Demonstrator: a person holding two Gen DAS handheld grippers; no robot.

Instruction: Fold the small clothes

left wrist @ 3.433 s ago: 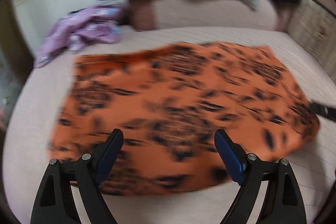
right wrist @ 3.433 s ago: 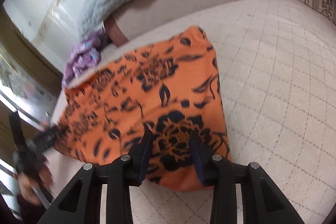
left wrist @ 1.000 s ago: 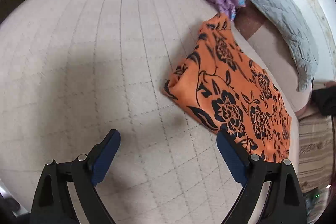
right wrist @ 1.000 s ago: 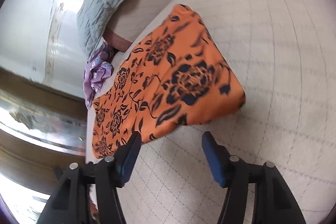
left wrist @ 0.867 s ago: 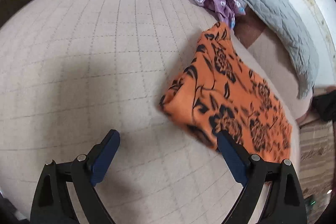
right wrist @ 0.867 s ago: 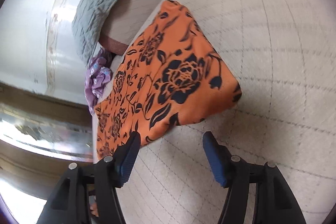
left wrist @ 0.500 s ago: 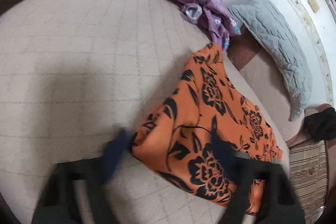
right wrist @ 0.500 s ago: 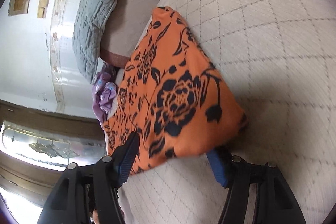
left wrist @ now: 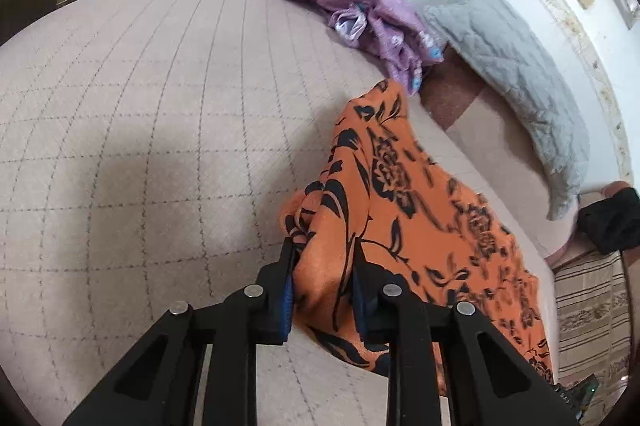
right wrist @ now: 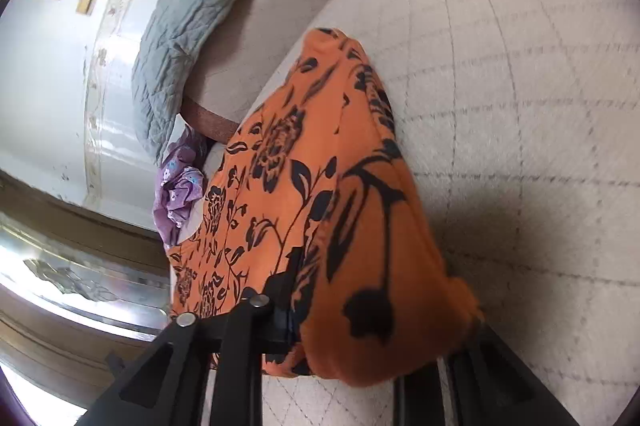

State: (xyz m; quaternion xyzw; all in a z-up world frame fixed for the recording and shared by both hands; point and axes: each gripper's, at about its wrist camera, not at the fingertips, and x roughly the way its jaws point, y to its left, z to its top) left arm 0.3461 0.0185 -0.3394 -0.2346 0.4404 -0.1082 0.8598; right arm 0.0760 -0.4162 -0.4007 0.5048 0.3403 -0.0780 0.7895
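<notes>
On the beige grid-quilted bed (left wrist: 132,130): orange black-flowered cloth garment (left wrist: 420,194) — near corner pinched between the left gripper (left wrist: 323,280) jaws. Right gripper (right wrist: 344,310) — opposite end draped over it, its grip impossible to judge. Nearby: crumpled purple floral garment (left wrist: 340,2), grey quilted pillow (left wrist: 516,66).

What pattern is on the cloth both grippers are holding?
Orange cloth with a black floral print of flowers and leaves; clearest in the left wrist view.

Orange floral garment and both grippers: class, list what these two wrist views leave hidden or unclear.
- Right wrist view: the orange floral garment drapes over the right gripper, hiding one finger.
- Left wrist view: the garment's far end is cut off by the frame edge behind the left gripper.
- Both views: the folded underside lies hidden against the bed.
</notes>
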